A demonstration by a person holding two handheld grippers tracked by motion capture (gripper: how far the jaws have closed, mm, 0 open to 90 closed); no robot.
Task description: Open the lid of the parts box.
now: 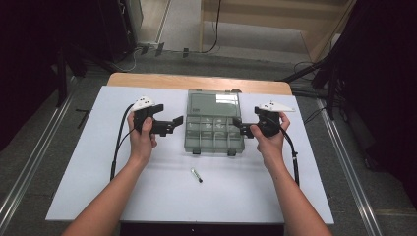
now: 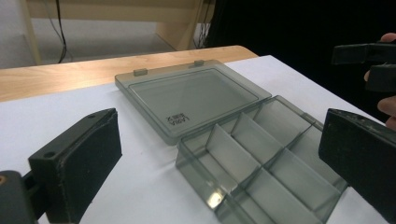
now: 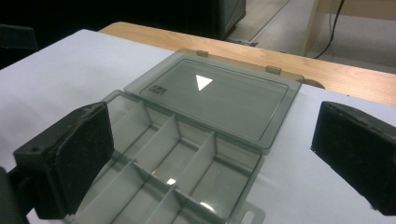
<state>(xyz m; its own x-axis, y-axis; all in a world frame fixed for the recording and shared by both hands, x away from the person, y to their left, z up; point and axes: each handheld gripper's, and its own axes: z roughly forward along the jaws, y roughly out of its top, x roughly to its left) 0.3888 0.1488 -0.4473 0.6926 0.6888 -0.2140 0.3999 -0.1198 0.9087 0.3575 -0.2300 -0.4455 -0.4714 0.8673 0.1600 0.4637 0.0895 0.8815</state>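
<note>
A smoky clear plastic compartment box (image 1: 214, 133) lies open at the middle of the white table top, its lid (image 1: 214, 104) folded flat on the far side. Its compartments (image 2: 261, 163) look empty. My left gripper (image 1: 174, 124) hovers just left of the box, jaws wide apart and pointing at it. In the left gripper view my left gripper (image 2: 219, 135) frames the tray with nothing between the pads. My right gripper (image 1: 237, 125) mirrors it at the box's right edge. In the right gripper view my right gripper (image 3: 210, 126) stands open over the tray (image 3: 168, 163) and lid (image 3: 219, 98).
A small dark pen-like stick (image 1: 196, 175) lies on the white board (image 1: 147, 196) in front of the box. A wooden table edge (image 1: 196, 81) runs behind the board. Cables trail from both grippers along the forearms. Dark stands and floor rails flank the table.
</note>
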